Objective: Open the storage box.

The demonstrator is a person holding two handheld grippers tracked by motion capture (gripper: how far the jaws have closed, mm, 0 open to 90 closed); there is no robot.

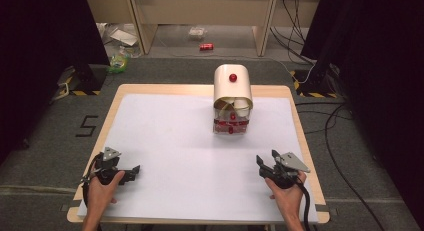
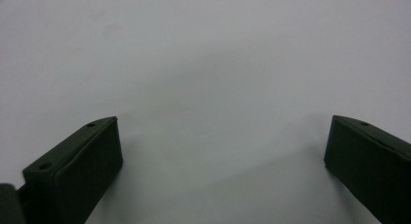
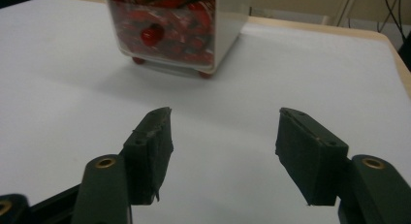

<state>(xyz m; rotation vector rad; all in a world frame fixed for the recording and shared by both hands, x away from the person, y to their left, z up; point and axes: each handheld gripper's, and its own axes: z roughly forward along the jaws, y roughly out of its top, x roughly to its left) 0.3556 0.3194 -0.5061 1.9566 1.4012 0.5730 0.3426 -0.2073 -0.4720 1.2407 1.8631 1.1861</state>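
From the high view, the cream, round-topped container with a red knob and a clear front drawer full of red pieces [image 1: 232, 98] stood at twelve o'clock on the white sheet covering the wooden table [image 1: 165, 141], well beyond both hands. Down at seven o'clock, the left gripper [image 1: 134, 172] sat low over the sheet in the person's left hand [image 1: 102, 191], jaws pointing toward three o'clock, and nothing lay near them. Over at five o'clock, the right gripper [image 1: 265, 163] rested in the right hand [image 1: 287, 191], grey plate on top, jaws aimed toward eleven o'clock in the container's direction but well apart from it. Switching to the left gripper view: the two black jaws stood wide apart at seven and four o'clock, bare white sheet between them, holding nothing at all. On to the right gripper view: there the jaws were spread as well, a clear gap between the pads with only sheet showing through, nothing gripped. The container's clear drawer with its red knob [image 3: 151, 34] sat at eleven o'clock in that view, resting on small red feet, beyond the jaw tips and not touched by either one.
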